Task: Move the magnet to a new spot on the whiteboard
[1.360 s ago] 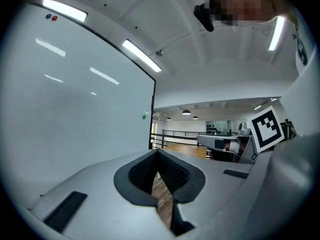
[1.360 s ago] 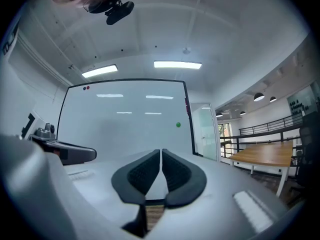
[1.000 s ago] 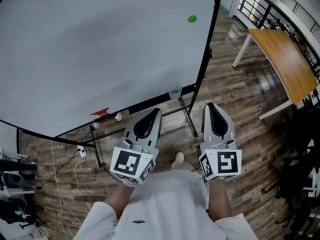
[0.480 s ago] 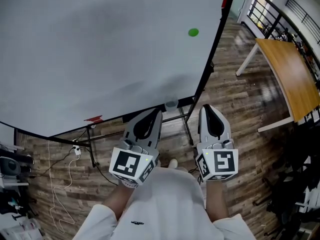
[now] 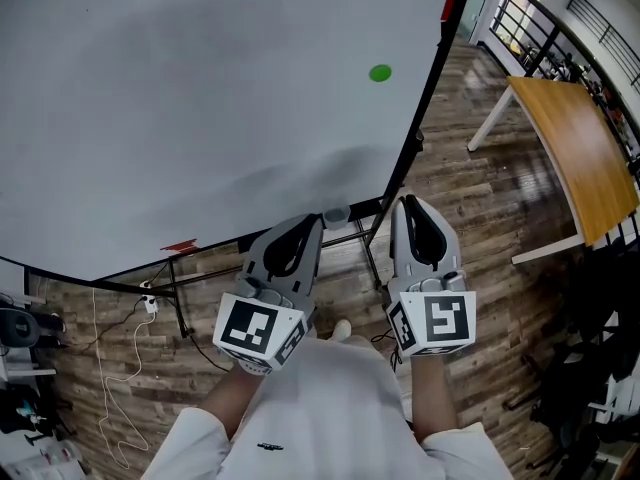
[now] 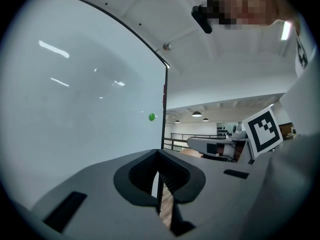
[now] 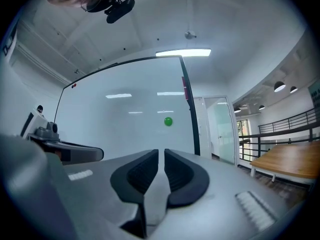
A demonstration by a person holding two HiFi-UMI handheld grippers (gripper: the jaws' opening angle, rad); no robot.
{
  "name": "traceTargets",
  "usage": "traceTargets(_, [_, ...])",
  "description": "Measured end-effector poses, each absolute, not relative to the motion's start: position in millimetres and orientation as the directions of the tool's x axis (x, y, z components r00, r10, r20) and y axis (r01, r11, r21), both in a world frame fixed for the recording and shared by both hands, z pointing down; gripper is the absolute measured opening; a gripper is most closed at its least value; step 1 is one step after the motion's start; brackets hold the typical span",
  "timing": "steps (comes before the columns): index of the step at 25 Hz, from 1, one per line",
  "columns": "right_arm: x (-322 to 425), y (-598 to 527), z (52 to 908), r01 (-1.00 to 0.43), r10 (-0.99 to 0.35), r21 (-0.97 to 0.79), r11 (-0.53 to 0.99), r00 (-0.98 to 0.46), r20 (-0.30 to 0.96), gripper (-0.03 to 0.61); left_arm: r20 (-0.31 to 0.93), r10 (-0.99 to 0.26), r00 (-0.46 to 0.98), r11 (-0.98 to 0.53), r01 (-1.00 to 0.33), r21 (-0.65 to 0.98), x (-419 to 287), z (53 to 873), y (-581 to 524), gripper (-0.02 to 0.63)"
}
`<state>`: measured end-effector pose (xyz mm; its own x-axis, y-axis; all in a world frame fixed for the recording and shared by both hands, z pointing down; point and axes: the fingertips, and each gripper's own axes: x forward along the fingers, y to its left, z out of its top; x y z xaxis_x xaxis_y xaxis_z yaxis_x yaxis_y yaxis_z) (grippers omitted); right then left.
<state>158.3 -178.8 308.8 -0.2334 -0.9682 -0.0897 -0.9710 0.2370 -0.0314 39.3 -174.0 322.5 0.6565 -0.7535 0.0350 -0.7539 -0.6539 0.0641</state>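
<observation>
**A:** Where is the magnet?

**B:** The green magnet (image 5: 380, 72) is stuck on the whiteboard (image 5: 200, 98), in its right part close to the black edge frame. Nothing touches it, and the board around it is bare white.

**A:** And the grippers?

**B:** Both are held low in front of the person, side by side, pointing toward the board and well apart from the magnet. The right gripper (image 5: 404, 202) is the nearer of the two. In the right gripper view the magnet shows just above its jaw tips, a little to the right.

**A:** What are its jaws doing?

**B:** They have just been opening and now stand a narrow slit apart, with nothing between them.

**A:** And the left one?

**B:** The left gripper (image 5: 316, 220) has its jaw tips pressed together and holds nothing. In its own view the magnet lies above the tips, near the board's right edge.

**A:** Anything else around?

**B:** The board's black stand (image 5: 375, 243) comes down onto a dark wooden floor (image 5: 470, 218). A table (image 5: 575, 133) with a wooden top and white legs stands off to the right, with a dark railing (image 5: 545, 23) beyond it. White cables (image 5: 110, 368) trail over the floor at lower left.
</observation>
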Motion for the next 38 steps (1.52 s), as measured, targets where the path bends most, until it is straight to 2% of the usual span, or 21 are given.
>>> traceTargets(7, [153.9,-196.8,286.2,-0.961,-0.954,-0.007,0.276,-0.273,-0.128,0.048,0.012,-0.761,0.649,-0.648,-0.76,0.048,38.7,310.5,-184.9,0.006])
traceTargets(11, [151.7,-210.8,275.8,-0.956,-0.947,0.017,0.292,-0.292,-0.136,0.099,0.002,-0.764,0.645,-0.645,-0.763,0.036,39.4,305.8,-191.9,0.006])
traceTargets(19, [148.0,-239.7,253.3,-0.956,-0.94,0.021,0.293,-0.292,-0.175,0.123,-0.003,-0.769,0.64,-0.639,-0.768,0.04,37.9,301.6,-207.9,0.006])
traceTargets(38, [147.4,-305.8,232.8,-0.959,-0.944,0.091,0.269,-0.281,-0.174,0.133,-0.008,-0.775,0.632,-0.632,-0.774,0.048,42.0,294.0,-252.5,0.006])
